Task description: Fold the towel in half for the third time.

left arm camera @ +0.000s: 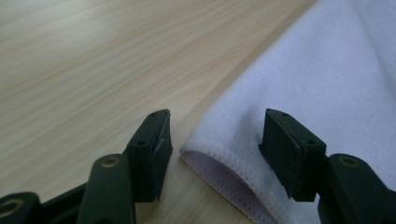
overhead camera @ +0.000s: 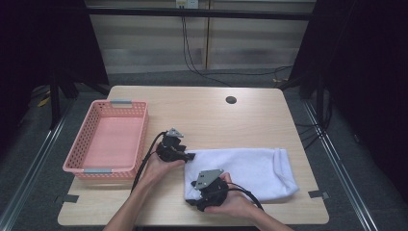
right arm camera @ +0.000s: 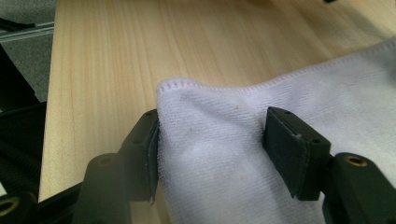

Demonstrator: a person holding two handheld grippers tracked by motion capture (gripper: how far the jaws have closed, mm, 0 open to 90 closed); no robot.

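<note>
**A:** What did the high view show of the room and the surface?

**B:** A pale wood-grain desk (overhead camera: 207, 115) stood on grey carpet, with dark curtains on both sides and a light panelled wall behind, black cables hanging down it. There was a round cable hole (overhead camera: 231, 100) near the far edge, and bits of grey tape at the near corners. A pink basket (overhead camera: 107, 139) sat along the left edge. A white towel (overhead camera: 250, 171) lay folded toward the near right corner, its long side running along the near edge.

**A:** And the tools there?

**B:** The left tool (overhead camera: 190, 156) was at the towel's far left corner, the right tool (overhead camera: 192, 199) at its near left corner, each held in a hand.

**A:** The left gripper view?

**B:** The left tool (left arm camera: 215, 140) had its jaws apart. The towel's hemmed corner (left arm camera: 219, 168) lay between them on the desk, touching neither pad as far as I could tell. Bare wood grain (left arm camera: 93, 60) spread away to the left.

**A:** The right gripper view?

**B:** The right tool (right arm camera: 212, 144) also stood with jaws apart. The towel (right arm camera: 215, 140) lay between them, with its stitched corner raised against the left pad (right arm camera: 152, 154); the right pad stood just clear of the cloth. The desk's edge and grey floor showed at the left.
</note>
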